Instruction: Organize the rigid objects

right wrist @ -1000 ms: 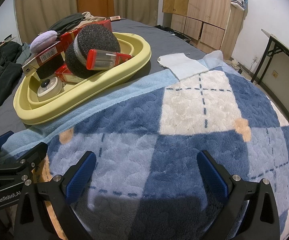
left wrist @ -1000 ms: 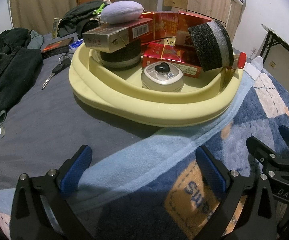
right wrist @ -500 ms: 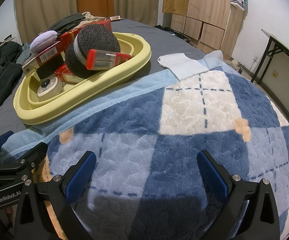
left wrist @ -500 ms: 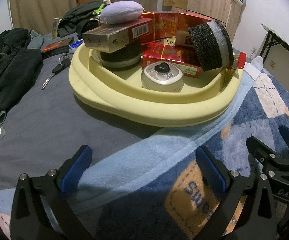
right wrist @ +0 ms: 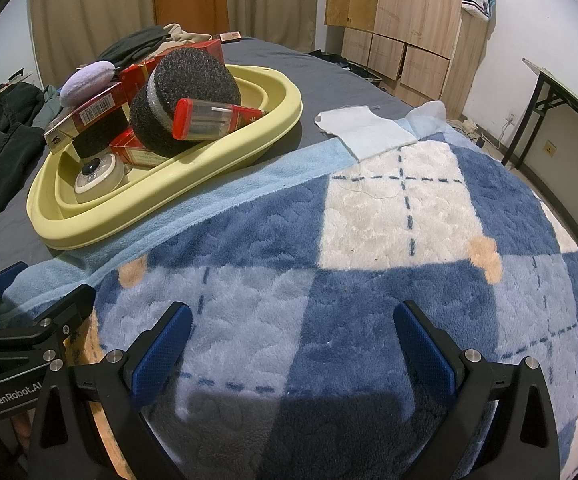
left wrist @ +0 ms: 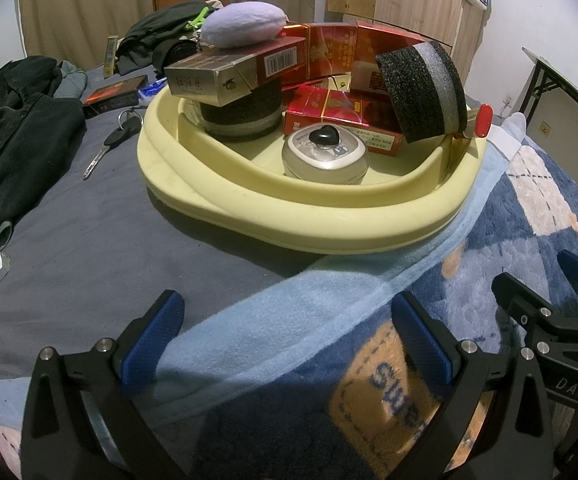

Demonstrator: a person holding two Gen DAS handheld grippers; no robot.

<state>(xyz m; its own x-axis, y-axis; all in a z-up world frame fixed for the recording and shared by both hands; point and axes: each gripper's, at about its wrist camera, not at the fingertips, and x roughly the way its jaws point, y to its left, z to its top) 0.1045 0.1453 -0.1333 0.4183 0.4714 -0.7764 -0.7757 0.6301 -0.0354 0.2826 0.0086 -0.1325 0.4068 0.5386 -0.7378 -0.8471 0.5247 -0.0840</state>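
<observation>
A pale yellow basin (left wrist: 329, 232) (right wrist: 193, 172) sits on the bed, piled with red cigarette boxes (left wrist: 329, 56), a black foam roll (left wrist: 421, 92) (right wrist: 185, 88), a round tin (left wrist: 325, 156) (right wrist: 97, 176), a lilac pouch (left wrist: 245, 28) and a red-capped tube (right wrist: 209, 120). My left gripper (left wrist: 289, 332) hangs open near the basin's front rim, nothing between its fingers. Over the plaid blanket (right wrist: 369, 240), my right gripper (right wrist: 293, 336) is open and empty too.
Dark clothes (left wrist: 9, 132) lie on the grey sheet at the left, with a key (left wrist: 109, 144) and a dark box (left wrist: 113, 96) beside the basin. A white cloth (right wrist: 365, 128) lies past the blanket. Wooden cabinets (right wrist: 401, 28) and a black folding table (right wrist: 561, 92) stand at the right.
</observation>
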